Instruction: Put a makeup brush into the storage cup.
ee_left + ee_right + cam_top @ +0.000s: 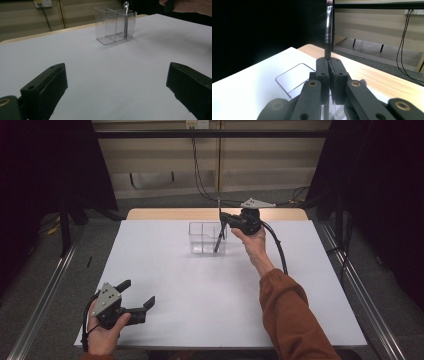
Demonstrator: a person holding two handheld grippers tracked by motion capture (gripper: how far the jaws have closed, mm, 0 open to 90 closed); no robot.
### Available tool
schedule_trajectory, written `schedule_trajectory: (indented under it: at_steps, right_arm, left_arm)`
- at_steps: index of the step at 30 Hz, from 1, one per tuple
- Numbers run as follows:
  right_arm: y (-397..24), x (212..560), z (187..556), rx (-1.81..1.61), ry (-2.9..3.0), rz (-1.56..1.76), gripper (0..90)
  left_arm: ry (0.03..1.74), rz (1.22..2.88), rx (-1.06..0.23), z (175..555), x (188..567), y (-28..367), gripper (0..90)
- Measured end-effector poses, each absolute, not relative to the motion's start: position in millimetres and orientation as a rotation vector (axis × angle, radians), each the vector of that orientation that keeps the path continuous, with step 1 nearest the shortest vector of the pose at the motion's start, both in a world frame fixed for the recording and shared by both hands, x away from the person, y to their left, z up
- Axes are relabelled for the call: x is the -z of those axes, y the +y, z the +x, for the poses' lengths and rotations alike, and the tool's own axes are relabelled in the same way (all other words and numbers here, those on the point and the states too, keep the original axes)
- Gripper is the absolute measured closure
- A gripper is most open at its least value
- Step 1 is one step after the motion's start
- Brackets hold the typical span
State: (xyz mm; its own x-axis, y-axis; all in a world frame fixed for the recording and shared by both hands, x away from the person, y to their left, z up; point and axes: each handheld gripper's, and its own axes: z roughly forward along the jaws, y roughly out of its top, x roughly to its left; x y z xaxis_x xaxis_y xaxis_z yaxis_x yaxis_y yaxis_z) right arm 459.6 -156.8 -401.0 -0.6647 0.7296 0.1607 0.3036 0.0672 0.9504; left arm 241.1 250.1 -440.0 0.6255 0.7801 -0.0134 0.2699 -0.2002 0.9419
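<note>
A clear plastic organiser (204, 239) with compartments stands at the far middle of the white table (210, 295). A slim black-handled brush (219, 239) with a silvery ferrule stands nearly upright, its lower end inside the organiser's right-hand compartment. My right gripper (223, 218) is shut on the brush's handle just above the rim. In the right gripper view the jaws (329, 67) pinch the brush (328, 30) over the organiser (287, 76). My left gripper (137, 293) rests open near the table's front left corner. Its view has the organiser (111, 27) and brush (126, 20) far ahead of the gripper (116, 87).
White tabletop spreads between the two grippers. A bare wooden strip (165, 214) runs along the far edge. Cables (200, 180) hang down the wall behind. Dark curtains flank both sides, and metal rails (45, 290) run along the floor.
</note>
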Motion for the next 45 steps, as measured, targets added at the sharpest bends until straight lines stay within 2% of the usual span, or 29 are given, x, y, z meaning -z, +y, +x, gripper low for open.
schedule_trajectory:
  at_steps: [45]
  right_arm:
    - [-164.4,432.8,454.8,-1.598,2.038,1.101,86.1]
  left_arm:
    - [0.847,1.768,-0.581,241.1,439.6,248.9,3.5]
